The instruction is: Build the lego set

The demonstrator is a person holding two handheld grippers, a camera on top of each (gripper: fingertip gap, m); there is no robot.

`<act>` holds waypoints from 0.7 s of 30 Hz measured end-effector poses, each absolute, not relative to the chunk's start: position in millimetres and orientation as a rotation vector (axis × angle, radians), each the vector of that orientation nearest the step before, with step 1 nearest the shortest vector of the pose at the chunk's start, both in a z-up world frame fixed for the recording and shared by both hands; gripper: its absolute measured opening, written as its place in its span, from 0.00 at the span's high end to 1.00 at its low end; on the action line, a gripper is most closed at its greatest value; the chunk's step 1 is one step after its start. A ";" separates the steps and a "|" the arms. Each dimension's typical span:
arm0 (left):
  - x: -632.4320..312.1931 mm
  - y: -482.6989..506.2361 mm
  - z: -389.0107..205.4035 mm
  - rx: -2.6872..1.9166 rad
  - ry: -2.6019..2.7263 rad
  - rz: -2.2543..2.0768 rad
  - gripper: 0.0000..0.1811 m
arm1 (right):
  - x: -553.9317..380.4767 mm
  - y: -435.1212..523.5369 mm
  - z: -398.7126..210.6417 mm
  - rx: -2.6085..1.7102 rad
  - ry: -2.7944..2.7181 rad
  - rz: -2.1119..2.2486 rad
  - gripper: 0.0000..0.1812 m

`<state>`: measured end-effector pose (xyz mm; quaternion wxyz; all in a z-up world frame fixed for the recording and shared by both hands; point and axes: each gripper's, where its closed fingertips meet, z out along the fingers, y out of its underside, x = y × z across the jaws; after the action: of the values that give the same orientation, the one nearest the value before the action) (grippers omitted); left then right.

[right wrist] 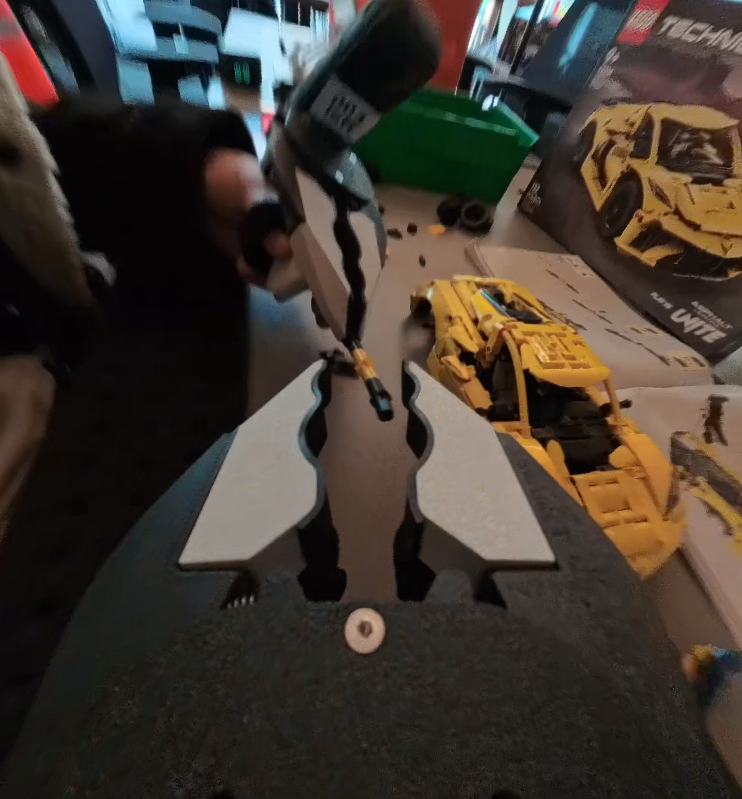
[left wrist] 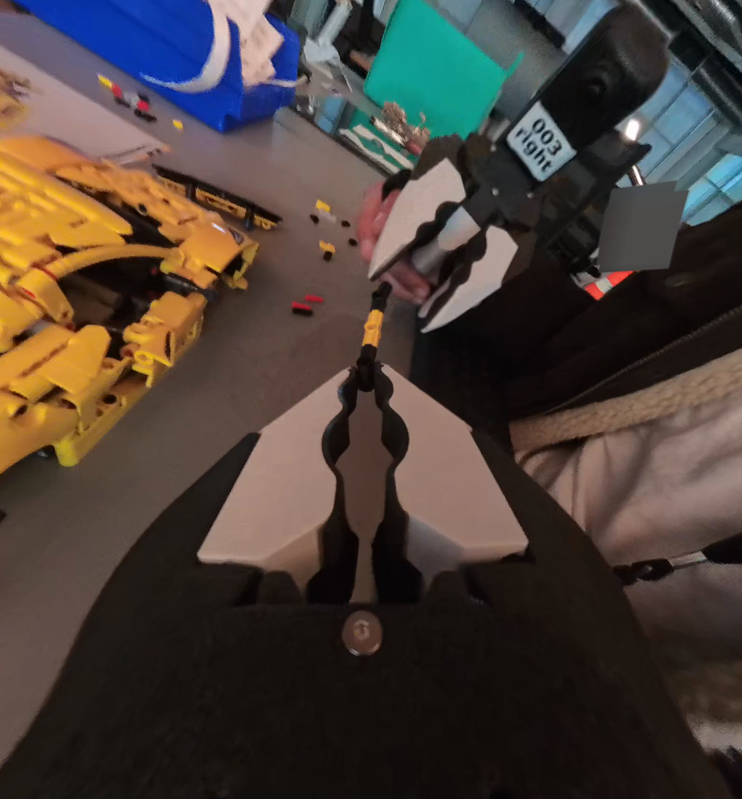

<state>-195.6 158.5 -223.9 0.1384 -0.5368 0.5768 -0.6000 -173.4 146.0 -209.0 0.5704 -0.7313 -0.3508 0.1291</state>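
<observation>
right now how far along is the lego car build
Mostly done: the yellow car body stands largely assembled on the table, though gaps show its dark interior. In hand: the left gripper pinches a black-and-yellow axle piece; the right gripper is open. Left: tyres and scattered small pieces.

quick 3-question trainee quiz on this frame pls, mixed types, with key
1. True or false: the left gripper is shut on the black-and-yellow rod.
2. Is the right gripper A) open, B) shut on a tyre, or C) out of view?
3. Fill in: the yellow car sits on the grey ____.

Key: 1 true; 2 A; 3 table.
</observation>
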 end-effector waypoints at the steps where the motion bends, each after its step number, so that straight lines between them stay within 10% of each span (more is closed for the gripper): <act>1: -196.5 156.9 -225.8 -1.563 1.685 -1.740 0.96 | -174.3 146.4 -215.2 -1.742 -0.880 0.232 0.82; 21: -191.1 161.8 -209.4 -1.675 1.426 -2.029 0.94 | -197.0 174.2 -218.3 -1.666 -0.966 -0.071 0.96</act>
<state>-191.1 161.8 -209.4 0.0745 -0.5582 0.4751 -0.6761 -197.0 174.2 -218.3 0.5706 -0.7099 -0.4118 -0.0304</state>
